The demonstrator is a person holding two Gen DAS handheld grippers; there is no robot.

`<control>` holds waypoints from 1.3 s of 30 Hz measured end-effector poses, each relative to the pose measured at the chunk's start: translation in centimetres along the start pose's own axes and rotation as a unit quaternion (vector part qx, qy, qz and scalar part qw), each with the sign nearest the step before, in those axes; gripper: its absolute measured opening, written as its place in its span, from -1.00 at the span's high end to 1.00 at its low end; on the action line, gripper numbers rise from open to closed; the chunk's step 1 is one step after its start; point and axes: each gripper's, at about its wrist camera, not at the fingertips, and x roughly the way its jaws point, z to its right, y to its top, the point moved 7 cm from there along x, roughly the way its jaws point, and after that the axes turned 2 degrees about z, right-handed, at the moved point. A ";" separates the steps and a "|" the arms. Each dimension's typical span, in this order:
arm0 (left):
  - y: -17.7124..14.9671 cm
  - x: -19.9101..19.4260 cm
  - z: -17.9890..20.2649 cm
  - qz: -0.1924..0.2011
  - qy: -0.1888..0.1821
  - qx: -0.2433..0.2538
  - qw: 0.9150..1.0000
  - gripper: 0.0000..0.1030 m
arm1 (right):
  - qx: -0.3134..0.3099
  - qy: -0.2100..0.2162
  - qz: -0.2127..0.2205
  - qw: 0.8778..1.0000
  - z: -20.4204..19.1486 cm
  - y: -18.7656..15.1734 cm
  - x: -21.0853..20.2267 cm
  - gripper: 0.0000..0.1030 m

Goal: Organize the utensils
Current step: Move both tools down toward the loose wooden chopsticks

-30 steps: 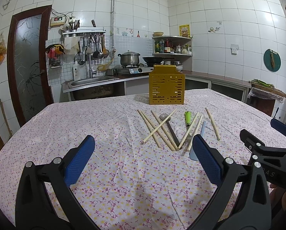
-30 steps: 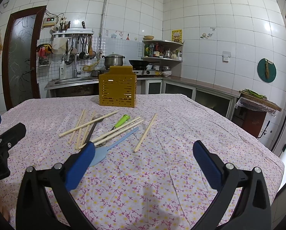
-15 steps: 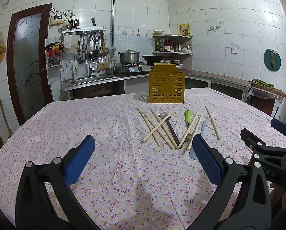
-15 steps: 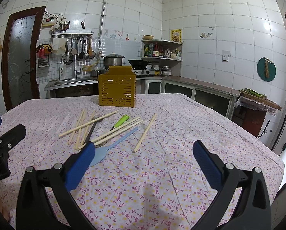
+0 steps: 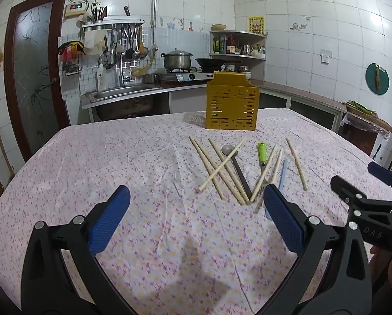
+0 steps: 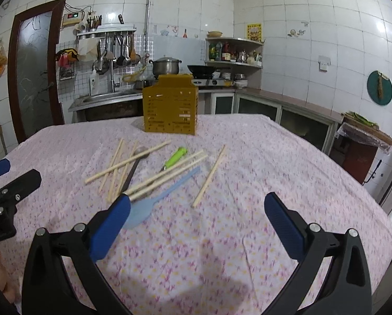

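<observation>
Count on desk (image 5: 117, 162), pink floral cloth: 7 wooden chopsticks (image 5: 221, 163), 1 metal spoon (image 5: 229, 150) w/ dark handle, 1 green-handled utensil (image 5: 262, 153), 1 pale blue plastic spoon (image 6: 154, 202), 1 yellow slotted holder (image 5: 231, 107). Nothing visible inside holder from either cam.

L wrist view: 4 chopsticks crossed over each other and over the metal spoon, 2 more lying side by side right of green handle, 1 apart at far right (image 5: 297, 163). Blue spoon only partly seen here, handle showing, bowl hidden behind right blue pad of left hand-held gripper (image 5: 196, 219). Right hand-held gripper (image 5: 380, 176) seen at right edge, seen side-on.

R wrist view: blue spoon bowl fully visible, just beyond left pad of right hand-held gripper (image 6: 197, 223). Single chopstick (image 6: 209, 176) sits ahead, roughly centred betw. the pads. View slightly blurred. Left unit shows at left edge.

Both hand-held grippers: jaws spread wide, holding nothing, above the cloth near front edge. Utensil pile lies ahead of both, right-of-centre for L, left-of-centre for R. Holder upright at far side of desk, behind pile, apart from it.
</observation>
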 end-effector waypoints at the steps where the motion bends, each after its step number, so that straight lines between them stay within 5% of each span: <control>1: 0.5 0.3 -0.1 -0.001 -0.001 -0.003 1.000 -0.91 | -0.004 -0.003 0.005 1.000 0.0 0.6 0.1 -0.93; 10: 4.6 5.0 -1.5 -0.044 -0.012 -0.031 0.998 -0.91 | 0.040 0.015 -0.011 0.999 2.0 5.1 4.2 -0.93; 18: 7.4 12.1 -1.9 -0.076 -0.004 -0.038 0.996 -0.91 | 0.047 -0.013 -0.097 0.994 4.1 5.4 13.5 -0.93; 23: 6.6 16.8 -1.4 -0.118 -0.002 -0.035 0.992 -0.91 | 0.038 -0.046 -0.153 0.986 4.6 3.5 18.9 -0.93; 33: 3.9 23.4 -2.4 -0.214 -0.014 -0.092 0.973 -0.76 | 0.029 -0.064 -0.200 0.977 5.2 1.9 23.0 -0.90; 39: 2.0 24.2 -1.6 -0.229 -0.015 -0.071 0.971 -0.41 | 0.027 -0.063 -0.216 0.974 5.2 0.9 24.1 -0.49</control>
